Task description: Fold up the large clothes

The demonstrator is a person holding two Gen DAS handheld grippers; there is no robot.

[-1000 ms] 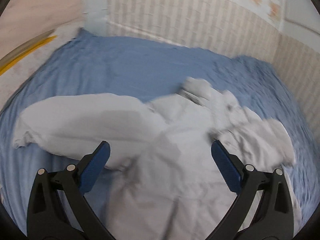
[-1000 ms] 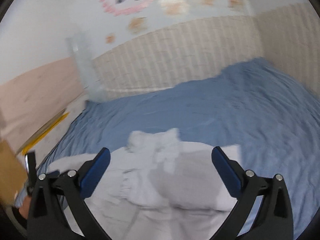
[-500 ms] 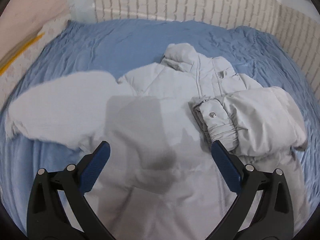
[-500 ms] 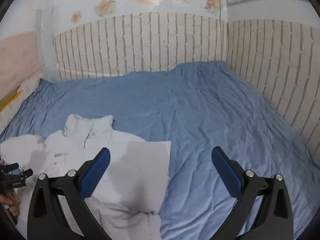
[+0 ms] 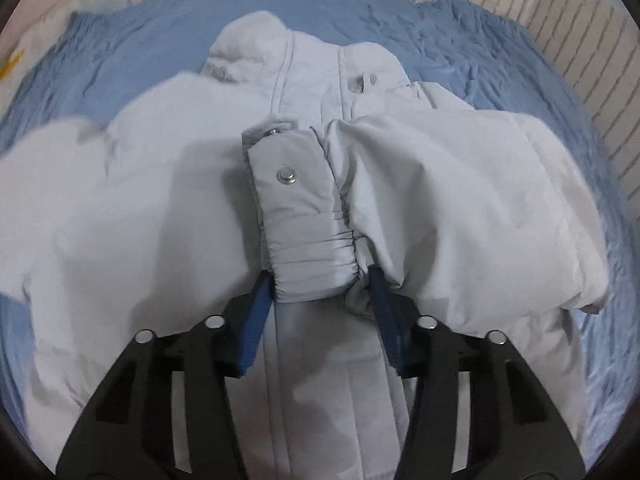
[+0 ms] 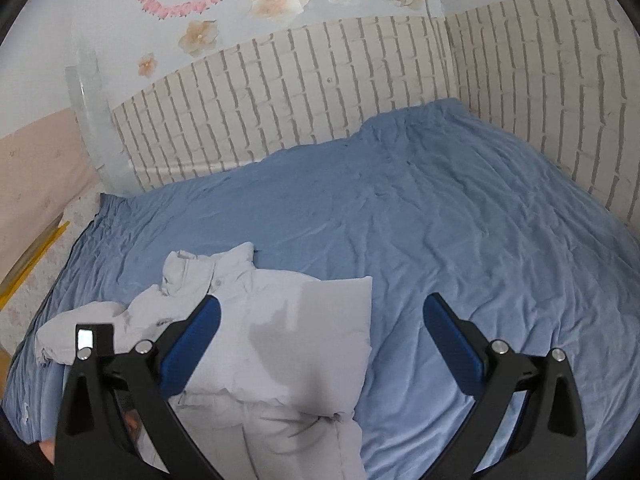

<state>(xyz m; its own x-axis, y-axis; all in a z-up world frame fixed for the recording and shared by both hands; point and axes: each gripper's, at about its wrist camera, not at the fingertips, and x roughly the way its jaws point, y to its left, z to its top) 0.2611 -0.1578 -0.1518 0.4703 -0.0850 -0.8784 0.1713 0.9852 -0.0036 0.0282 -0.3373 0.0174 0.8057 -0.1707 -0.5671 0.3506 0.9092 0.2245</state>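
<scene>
A pale grey puffer jacket [image 5: 132, 208] lies front up on the blue bed sheet [image 5: 100, 60], collar [image 5: 256, 36] at the far end. Its right sleeve [image 5: 460, 200] is folded across the chest, and the elastic cuff [image 5: 296, 200] with a metal snap lies in the middle. My left gripper [image 5: 320, 288] is closing, its blue pads touching both sides of the cuff's gathered end. In the right wrist view the jacket [image 6: 280, 340] lies at lower left. My right gripper [image 6: 322, 306] hovers open above the edge of the folded sleeve, holding nothing.
The sheet [image 6: 460, 220] stretches wide to the right of the jacket. A brick-patterned wall [image 6: 300, 100] borders the bed at the far side and on the right. A pale headboard [image 6: 36, 168] and a yellow strip [image 6: 32, 256] are at the left.
My left gripper came down onto the jacket and its jaws narrowed from wide open around the sleeve cuff. The right gripper's view steadied over the bed with little shift.
</scene>
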